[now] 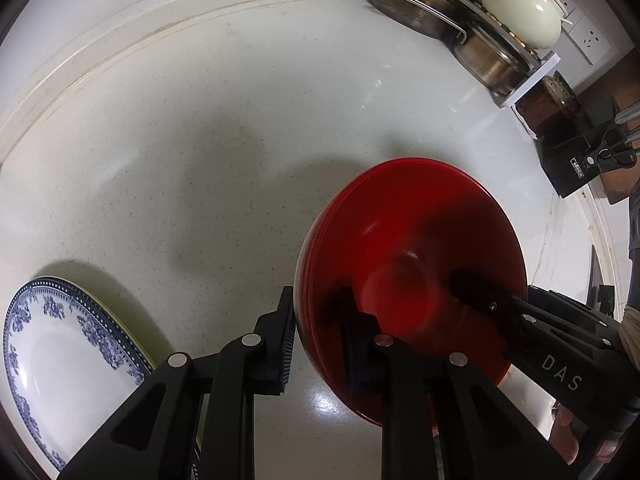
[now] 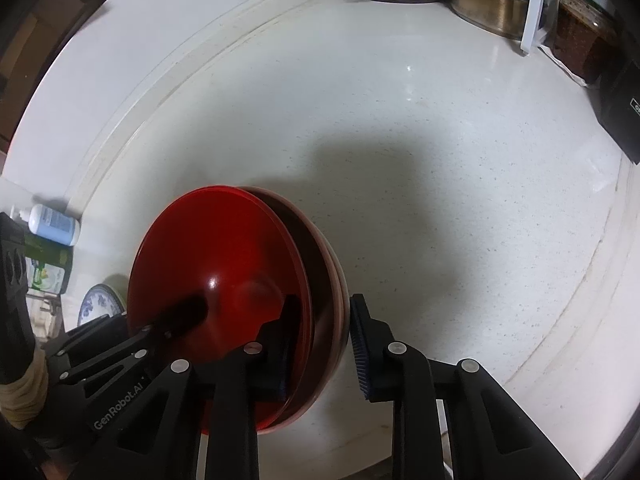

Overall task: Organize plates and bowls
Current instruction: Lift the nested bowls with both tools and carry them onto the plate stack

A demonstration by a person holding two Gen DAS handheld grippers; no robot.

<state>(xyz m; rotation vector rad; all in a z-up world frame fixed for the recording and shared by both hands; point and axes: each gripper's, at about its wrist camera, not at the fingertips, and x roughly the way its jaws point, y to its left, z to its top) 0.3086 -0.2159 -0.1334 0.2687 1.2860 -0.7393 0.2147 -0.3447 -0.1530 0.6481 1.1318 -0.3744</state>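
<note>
The pale speckled stone surface (image 1: 200,140) carries a stack of glossy red round bowls (image 1: 412,264), right of the blue-patterned white plate (image 1: 52,344). Left hand-held gripper (image 1: 320,320) and right hand-held gripper (image 2: 320,328) each straddle opposite rims, seemingly clamped. Uneven lifting could slip nested bowls. Readable: "DAS", "GenRobot.AI".

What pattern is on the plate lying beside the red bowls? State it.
White plate with blue floral rim pattern and a dotted edge; clearest in the left wrist view.

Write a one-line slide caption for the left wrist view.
Two grippers clamp the rim of stacked red bowls on a white counter.
</note>
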